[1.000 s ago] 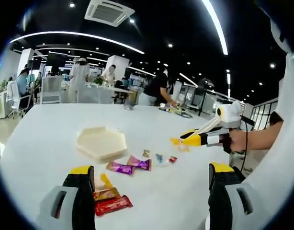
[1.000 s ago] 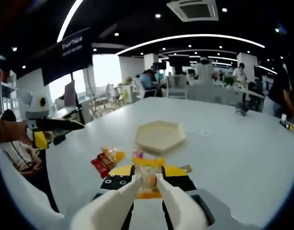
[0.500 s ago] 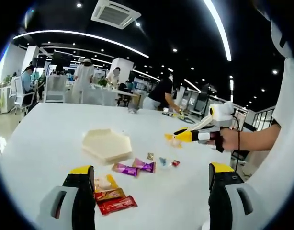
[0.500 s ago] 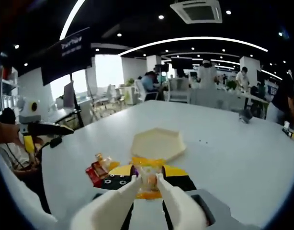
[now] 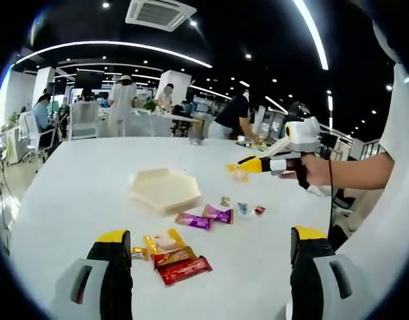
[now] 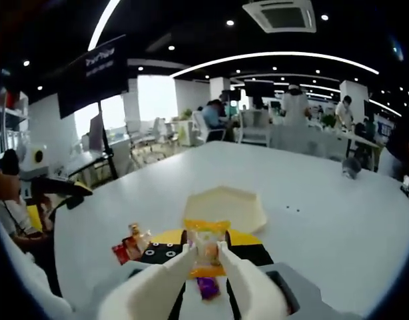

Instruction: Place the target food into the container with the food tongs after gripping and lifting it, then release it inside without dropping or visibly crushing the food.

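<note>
The right claw (image 6: 206, 257) is closed on a pair of white food tongs (image 6: 191, 280), and the tong tips pinch a small yellow-wrapped snack (image 6: 206, 241) held in the air above the white worktop (image 6: 324, 220). Seen from the left gripper view, the same packet (image 5: 239, 171) hangs at the tong tips well clear of the surface, beyond the scattered sweets. The left claw (image 5: 211, 273) stands wide open with nothing between its jaws, low over the near edge of the worktop.

The packet looks light and soft, a crinkly film wrapper around something small. It is likely slippery under smooth tong tips and easily dented, so a gentle pinch across the middle of the wrapper, as now, seems the safest hold; squeezing harder risks crushing, easing off risks a drop.

The cream hexagonal container (image 6: 224, 205) lies flat just ahead of the packet, shallow and open-topped with a low rim. Its inside appears empty, so there is room to lower the packet anywhere within. To its near side lie purple-wrapped candies (image 5: 206, 218), a red and gold bar cluster (image 5: 172, 257) and a few tiny sweets (image 5: 242, 208), all apart from the container. The worktop beyond and to the right is broad, giving free room to move.
</note>
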{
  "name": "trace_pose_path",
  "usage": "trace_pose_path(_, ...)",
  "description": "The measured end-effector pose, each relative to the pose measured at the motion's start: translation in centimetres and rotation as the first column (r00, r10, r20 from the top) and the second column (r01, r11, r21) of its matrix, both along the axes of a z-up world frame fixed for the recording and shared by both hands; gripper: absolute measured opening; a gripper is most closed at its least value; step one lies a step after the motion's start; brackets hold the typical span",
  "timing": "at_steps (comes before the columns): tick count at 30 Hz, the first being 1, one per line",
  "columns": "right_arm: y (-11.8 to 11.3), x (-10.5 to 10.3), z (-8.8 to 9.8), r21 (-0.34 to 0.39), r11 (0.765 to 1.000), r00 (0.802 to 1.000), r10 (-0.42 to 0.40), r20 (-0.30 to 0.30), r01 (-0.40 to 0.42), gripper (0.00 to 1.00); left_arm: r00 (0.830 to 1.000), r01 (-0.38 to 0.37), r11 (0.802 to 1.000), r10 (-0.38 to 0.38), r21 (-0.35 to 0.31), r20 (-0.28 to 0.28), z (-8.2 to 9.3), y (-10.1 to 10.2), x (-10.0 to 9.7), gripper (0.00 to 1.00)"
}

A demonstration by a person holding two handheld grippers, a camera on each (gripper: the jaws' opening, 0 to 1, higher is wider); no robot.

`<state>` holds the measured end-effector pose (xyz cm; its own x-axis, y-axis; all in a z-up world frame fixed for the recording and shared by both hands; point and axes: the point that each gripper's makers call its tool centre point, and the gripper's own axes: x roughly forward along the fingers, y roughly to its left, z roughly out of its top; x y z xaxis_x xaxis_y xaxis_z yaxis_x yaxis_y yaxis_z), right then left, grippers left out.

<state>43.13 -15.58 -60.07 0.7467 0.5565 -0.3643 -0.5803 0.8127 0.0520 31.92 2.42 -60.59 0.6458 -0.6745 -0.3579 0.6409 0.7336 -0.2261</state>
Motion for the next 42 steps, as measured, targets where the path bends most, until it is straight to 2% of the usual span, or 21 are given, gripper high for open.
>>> trace_pose_path(8,1.7,2.5,-0.2,-0.007,1.0,1.0,0.025,-0.002,-0.025,0.22,0.998,-0.048,0.999,0.048,0.021,-0.038,-0.6,1.5,0.5,1.0)
trace_pose_path(24,4.9,8.4,0.0,-0.025,0.998,0.999,0.054,0.005,-0.053,0.21,0.992,-0.119,0.993,0.12,0.019,-0.037,-0.2,4.7,1.1,1.0)
trace_pose_path(33,6.5,11.6,0.0,-0.027,0.997,0.998,0.066,0.014,-0.066,0.22,0.982,-0.182,0.983,0.183,0.023,-0.039,0.0,7.0,0.8,1.0)
trace_pose_path(42,7.3,13.0,-0.5,-0.042,0.997,0.998,0.07,0.009,-0.07,0.22,0.971,-0.233,0.972,0.234,0.028,-0.048,-0.2,9.2,0.4,1.0)
